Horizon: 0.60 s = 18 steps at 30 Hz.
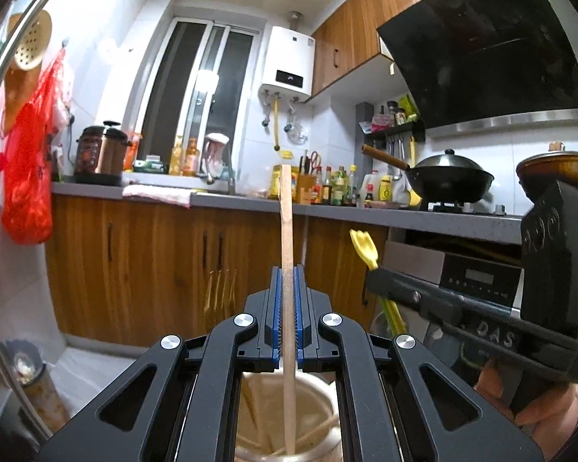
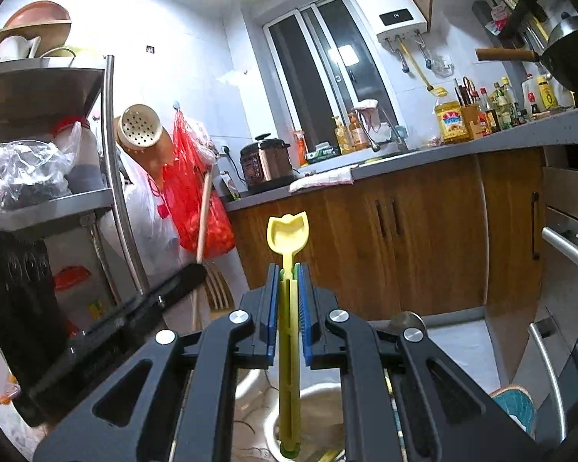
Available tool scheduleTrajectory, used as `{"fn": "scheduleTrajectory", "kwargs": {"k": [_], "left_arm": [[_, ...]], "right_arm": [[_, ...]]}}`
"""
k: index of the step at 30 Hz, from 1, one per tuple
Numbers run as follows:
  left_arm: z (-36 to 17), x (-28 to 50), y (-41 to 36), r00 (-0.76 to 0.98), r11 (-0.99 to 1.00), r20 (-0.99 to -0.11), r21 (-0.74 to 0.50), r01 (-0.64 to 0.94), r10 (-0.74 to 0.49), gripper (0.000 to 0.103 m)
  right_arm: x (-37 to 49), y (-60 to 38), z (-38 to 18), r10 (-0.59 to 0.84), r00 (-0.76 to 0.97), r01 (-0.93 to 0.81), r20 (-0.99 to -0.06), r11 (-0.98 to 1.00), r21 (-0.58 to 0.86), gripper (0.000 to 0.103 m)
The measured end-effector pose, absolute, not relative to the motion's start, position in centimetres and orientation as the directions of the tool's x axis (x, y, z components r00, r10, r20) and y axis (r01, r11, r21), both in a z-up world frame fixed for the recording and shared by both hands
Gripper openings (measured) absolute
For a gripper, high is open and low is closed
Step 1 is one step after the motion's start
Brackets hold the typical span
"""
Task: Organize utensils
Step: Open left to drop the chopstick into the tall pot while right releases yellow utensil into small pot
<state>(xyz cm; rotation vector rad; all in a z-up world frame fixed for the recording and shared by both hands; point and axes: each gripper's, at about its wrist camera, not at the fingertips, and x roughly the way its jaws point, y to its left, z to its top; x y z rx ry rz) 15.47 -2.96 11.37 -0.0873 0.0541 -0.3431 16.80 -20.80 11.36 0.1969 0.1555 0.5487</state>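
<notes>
between the blue pads of the left gripper (image 1: pixel 288 300) stands a wooden stick (image 1: pixel 287 231), clamped tight about halfway up, nearly upright. its lower end reaches down into a pale pot (image 1: pixel 320 404) directly below the jaws, where other wooden sticks already lean. its top pokes up in front of the counter (image 1: pixel 366 213).

the right gripper (image 2: pixel 289 308) is likewise closed on its load: a yellow scoop (image 2: pixel 288 231), a thin plastic utensil with a small cupped head above the pads and a long slotted handle running down between them. its green-tipped foot hangs over a metal pot (image 2: pixel 320 396) below; whether it touches the bottom cannot be told. in the left view the same scoop shows just right of the stick, the two tools near but apart.

handling, as a judgement: both things look light and stiff. the stick is dry wood, rough enough that the ribbed pads should hold it without slip, and a mid-shaft grip keeps it balanced and steady for lowering. the scoop is smooth plastic and narrow, so it could twist or slide. its slotted handle may flex if squeezed hard. holding it on the handle just under the head, as now, looks sound. neither seems fragile, and a short drop into a pot should do no harm.
</notes>
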Motion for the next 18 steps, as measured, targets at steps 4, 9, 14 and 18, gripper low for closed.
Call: {"fn": "scheduleTrajectory", "kwargs": {"k": [4, 9, 14, 18], "left_arm": [[10.8, 15.6, -2.3, 0.935, 0.933, -0.065, -0.12, 0.339, -0.349, 0.006], [10.7, 15.5, -1.3, 0.924, 0.922, -0.084, -0.147, 0.359, -0.373, 0.006], [10.6, 15.2, -1.4, 0.919, 0.919, -0.086, -0.136, 0.371, -0.384, 0.006], [10.7, 15.4, -1.3, 0.915, 0.916, -0.096, -0.137, 0.378, -0.392, 0.006]], "right_arm": [[17.4, -19.2, 11.0, 0.501, 0.857, -0.476, -0.117, 0.859, 0.19, 0.01], [17.7, -18.2, 9.4, 0.467, 0.871, -0.452, -0.15, 0.883, 0.124, 0.01], [17.7, -18.0, 8.4, 0.465, 0.869, -0.454, -0.172, 0.885, 0.099, 0.01], [17.5, -18.3, 7.7, 0.477, 0.859, -0.465, -0.187, 0.879, 0.105, 0.01]]}}
